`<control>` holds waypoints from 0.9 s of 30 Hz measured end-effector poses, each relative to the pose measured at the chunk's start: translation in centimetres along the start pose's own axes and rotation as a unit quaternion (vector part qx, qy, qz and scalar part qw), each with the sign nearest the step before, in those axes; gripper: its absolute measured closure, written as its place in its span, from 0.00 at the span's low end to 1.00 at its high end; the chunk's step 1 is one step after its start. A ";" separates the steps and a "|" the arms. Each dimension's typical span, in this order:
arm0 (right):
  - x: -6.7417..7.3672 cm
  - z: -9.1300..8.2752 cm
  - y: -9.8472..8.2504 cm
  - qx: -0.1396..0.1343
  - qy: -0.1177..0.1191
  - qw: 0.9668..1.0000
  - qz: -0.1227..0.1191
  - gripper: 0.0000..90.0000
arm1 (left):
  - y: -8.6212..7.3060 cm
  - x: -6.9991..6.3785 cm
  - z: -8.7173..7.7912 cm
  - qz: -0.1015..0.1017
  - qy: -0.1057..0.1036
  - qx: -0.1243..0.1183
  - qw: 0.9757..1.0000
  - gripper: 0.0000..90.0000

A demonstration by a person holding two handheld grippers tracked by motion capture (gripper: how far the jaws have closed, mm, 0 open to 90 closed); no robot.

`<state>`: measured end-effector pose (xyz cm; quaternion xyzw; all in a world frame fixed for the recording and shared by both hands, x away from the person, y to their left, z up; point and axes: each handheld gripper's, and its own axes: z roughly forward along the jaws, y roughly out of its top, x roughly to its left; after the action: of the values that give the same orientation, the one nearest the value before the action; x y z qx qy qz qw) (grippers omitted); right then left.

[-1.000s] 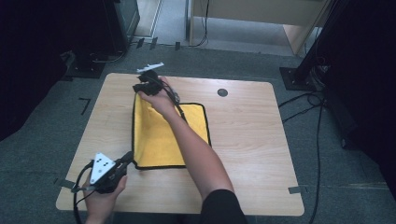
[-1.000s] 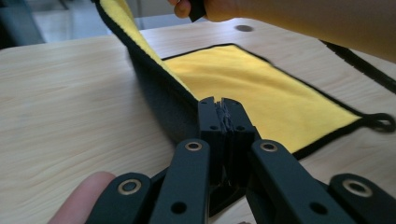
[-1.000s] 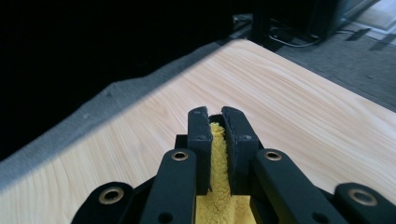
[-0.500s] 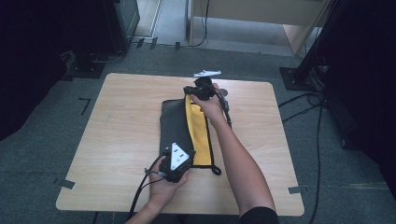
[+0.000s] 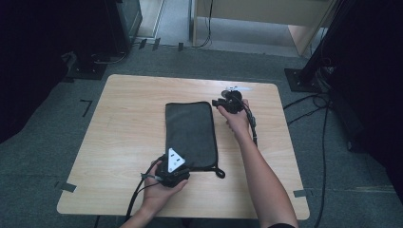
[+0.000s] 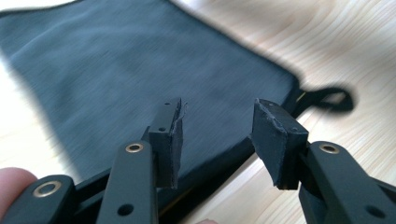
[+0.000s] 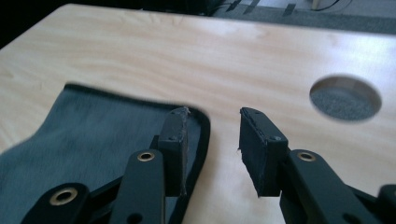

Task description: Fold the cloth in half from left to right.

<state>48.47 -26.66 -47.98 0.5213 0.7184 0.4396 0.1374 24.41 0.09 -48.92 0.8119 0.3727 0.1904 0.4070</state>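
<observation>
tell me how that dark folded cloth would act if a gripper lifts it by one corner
The dark cloth lies flat against the table, so it is probably floppy and would drape. It looks thin, so likely light. Its small loop at one corner might snag a jaw.

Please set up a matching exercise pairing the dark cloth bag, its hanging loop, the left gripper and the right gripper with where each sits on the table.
1 dark cloth bag
2 hanging loop
3 left gripper
4 right gripper

a at the bag's far right corner
b flat, mid-table
c at the bag's near edge
d off the bag's near right corner

Pairs: 1-b, 2-d, 3-c, 4-a
</observation>
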 end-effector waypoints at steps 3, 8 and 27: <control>1.4 -1.3 -2.2 0.013 0.007 1.000 -0.016 0.67 | -2.0 1.6 -0.9 -0.004 0.010 0.013 1.000 0.59; 3.3 -4.1 -5.0 0.025 0.002 1.000 -0.017 0.65 | -3.3 3.1 -1.6 -0.007 0.018 0.020 1.000 0.61; 8.7 -12.4 -14.3 0.041 -0.006 0.999 -0.013 0.70 | -3.6 3.1 -1.9 0.018 0.035 0.047 0.998 0.82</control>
<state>27.70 -26.17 -49.61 0.5195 0.7420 0.4046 0.1259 23.64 4.81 -50.66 0.8295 0.3807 0.2082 0.3517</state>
